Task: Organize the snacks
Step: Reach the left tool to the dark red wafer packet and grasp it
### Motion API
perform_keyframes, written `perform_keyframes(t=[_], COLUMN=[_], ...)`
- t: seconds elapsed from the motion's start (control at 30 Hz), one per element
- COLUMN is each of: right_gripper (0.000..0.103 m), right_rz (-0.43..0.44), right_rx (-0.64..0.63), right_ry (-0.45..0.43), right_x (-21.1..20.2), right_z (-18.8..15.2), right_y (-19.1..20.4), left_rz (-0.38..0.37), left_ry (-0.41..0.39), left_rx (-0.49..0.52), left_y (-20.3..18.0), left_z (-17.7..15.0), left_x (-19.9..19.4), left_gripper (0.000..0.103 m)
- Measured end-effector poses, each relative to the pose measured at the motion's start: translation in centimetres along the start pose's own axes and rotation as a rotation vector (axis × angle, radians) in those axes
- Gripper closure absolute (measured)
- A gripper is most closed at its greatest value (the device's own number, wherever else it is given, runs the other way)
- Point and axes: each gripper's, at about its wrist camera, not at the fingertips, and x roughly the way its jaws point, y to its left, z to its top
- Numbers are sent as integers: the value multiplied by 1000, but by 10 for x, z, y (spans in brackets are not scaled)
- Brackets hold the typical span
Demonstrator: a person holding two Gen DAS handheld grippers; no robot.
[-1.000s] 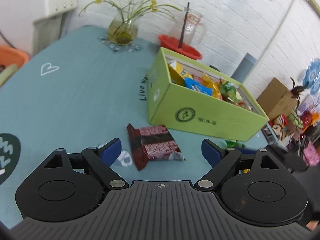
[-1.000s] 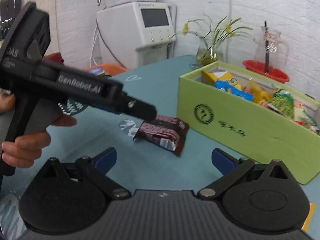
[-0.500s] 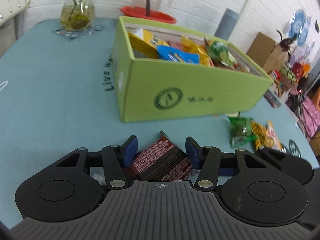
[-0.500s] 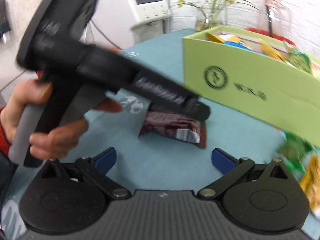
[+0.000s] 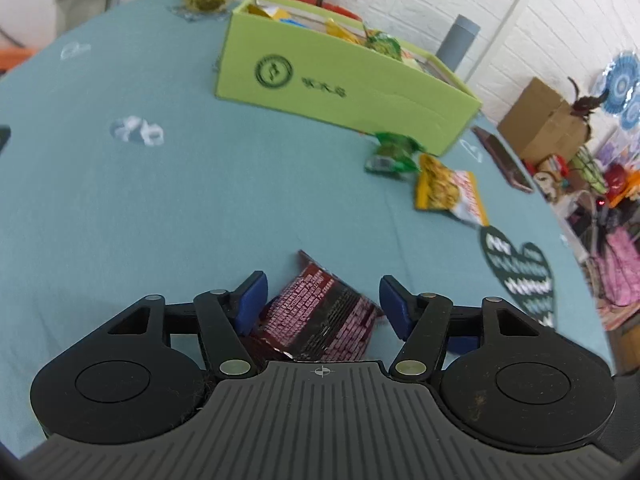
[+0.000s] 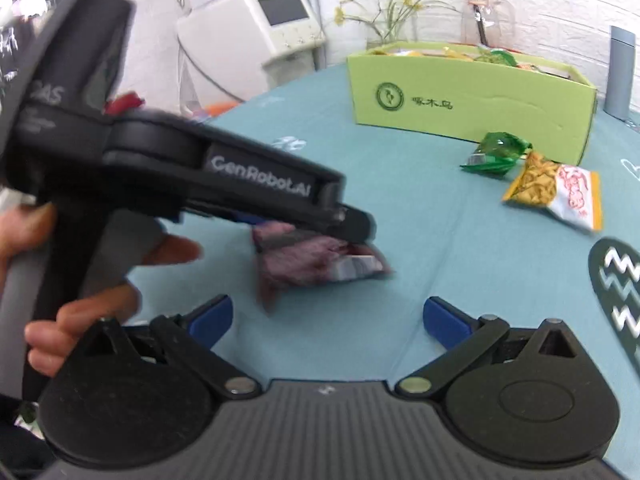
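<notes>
Dark red snack packet [image 5: 320,316], crinkled foil with pale print, is sitting between the left claw [image 5: 322,300] pads, lifted off the teal worktop [image 5: 200,200]; jaws just widening, grip unclear. Right claw [image 6: 328,316] is gaping apart, holding nothing.

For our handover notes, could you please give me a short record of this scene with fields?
left gripper: fingers have just been opening; dark red packet between them, seemingly no longer clamped
right gripper: open, empty
green box: holds snack packets
loose on tablecloth: green packet, yellow packet, both beside the box
</notes>
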Motion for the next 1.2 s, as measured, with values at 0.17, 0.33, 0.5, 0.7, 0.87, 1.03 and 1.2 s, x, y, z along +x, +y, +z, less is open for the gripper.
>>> perform_keyframes(t=[0.17, 0.33, 0.5, 0.7, 0.87, 1.03, 1.2], right_gripper=[1, 1, 1, 1, 1, 1, 1], right_rz=[46, -50, -114, -142, -150, -141, -128], right_rx=[-25, -98, -136, -112, -110, -117, -89], right_ry=[4, 10, -10, -13, -14, -7, -10], right_x=[-3, 15, 15, 12, 14, 11, 2], right_z=[-8, -1, -12, -15, -14, -14, -18], right_y=[9, 22, 33, 32, 32, 31, 25], left_rz=[-231, -186, -179, -139, -135, -139, -140], left_ry=[131, 100, 80, 62, 56, 54, 54], left_rx=[-13, -40, -20, 79, 98, 99, 102], left_y=[5, 16, 14, -7, -12, -12, -13], left_z=[-10, -14, -18, -23, -26, -25, -25], left_x=[-11, -20, -23, -13, -11, -11, -9], left_gripper=[56, 52, 39, 37, 36, 34, 34])
